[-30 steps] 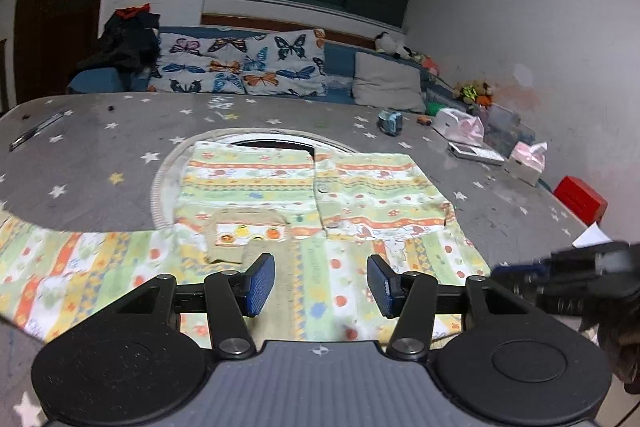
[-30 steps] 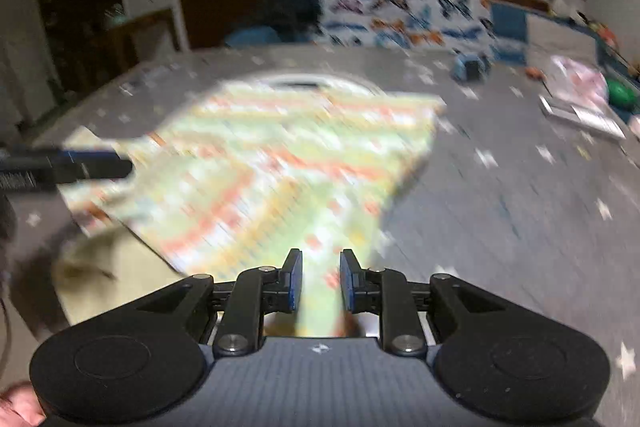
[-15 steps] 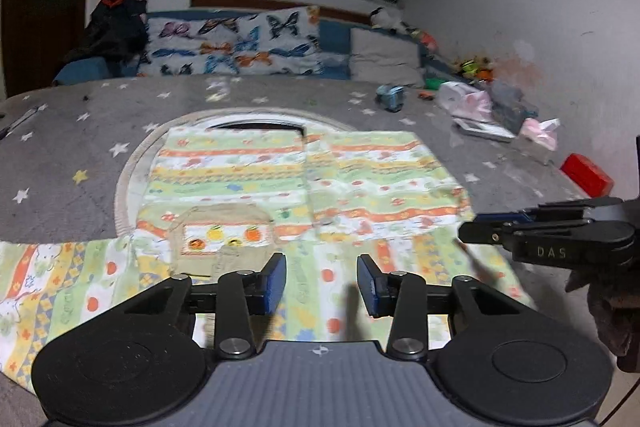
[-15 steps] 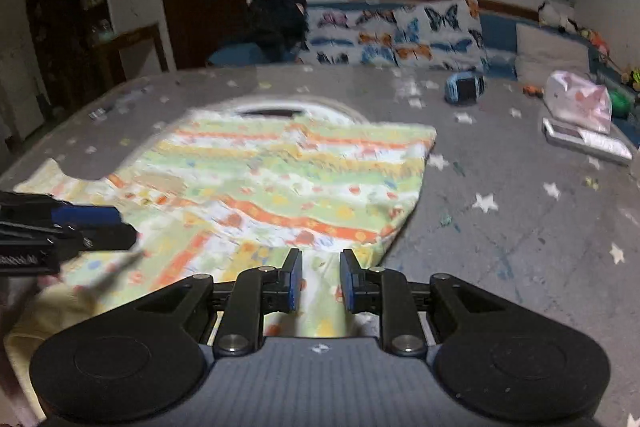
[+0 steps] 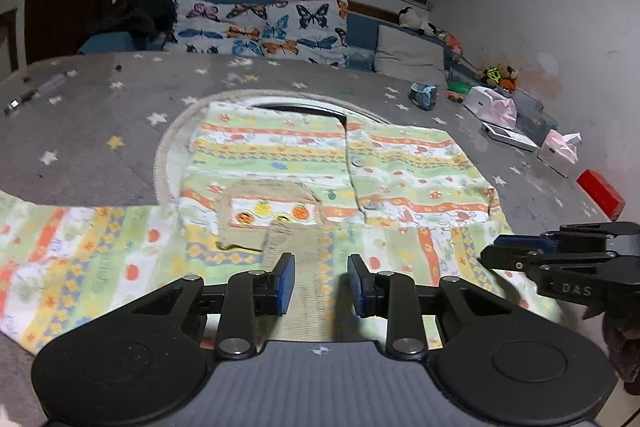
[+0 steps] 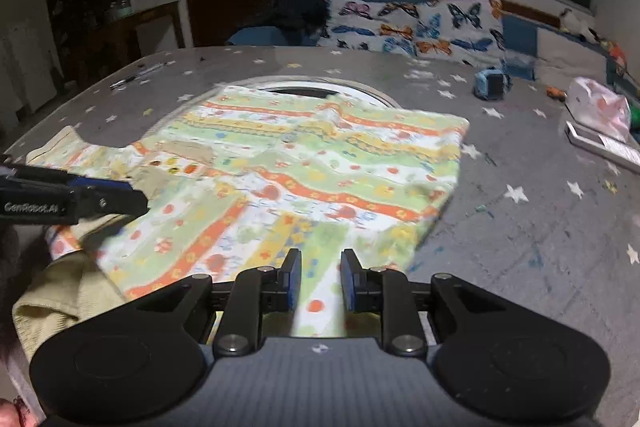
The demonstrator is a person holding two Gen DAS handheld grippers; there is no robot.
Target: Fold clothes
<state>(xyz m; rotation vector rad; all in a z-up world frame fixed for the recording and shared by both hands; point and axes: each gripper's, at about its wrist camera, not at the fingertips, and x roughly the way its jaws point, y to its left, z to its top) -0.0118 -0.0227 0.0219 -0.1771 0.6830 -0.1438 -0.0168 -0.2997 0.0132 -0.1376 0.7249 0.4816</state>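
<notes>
Left wrist view, from its left edge: a sleeve [image 5: 76,247] of the patterned shirt [image 5: 320,163] stretches out over the grey star-printed surface [image 5: 92,131], and the shirt's body lies flat across the middle, front up, with a row of buttons and a khaki pocket [image 5: 268,207] that carries small fruit pictures. The shirt partly covers a round white mat [image 5: 168,147] beneath it. At the bottom centre the left tongs [image 5: 320,283] hang over the near part of the shirt, where a khaki cuff [image 5: 304,267] runs between the blue pads [image 5: 286,281]; the jaws are closing, the pads do not press on the cloth, and a clear gap shows on both sides. Further right the right tongs [image 5: 496,251] reach in from the edge, seen side-on. Beyond them, on the far right of the surface, sit a white tissue box [image 5: 560,151] and a red box [image 5: 600,193]. Behind everything runs a sofa with a butterfly cushion [image 5: 260,27]. In the right wrist view, the left tongs [image 6: 136,197] enter from the left edge above a bunched pale-yellow fold of cloth, the shirt [image 6: 320,163] spreads through the middle, and at the bottom the right tongs [image 6: 320,283] stand narrow with a strip of the shirt's near edge running up between their pads; whether they pinch it I cannot tell. To the right the surface [image 6: 540,227] lies bare but for its stars.
</notes>
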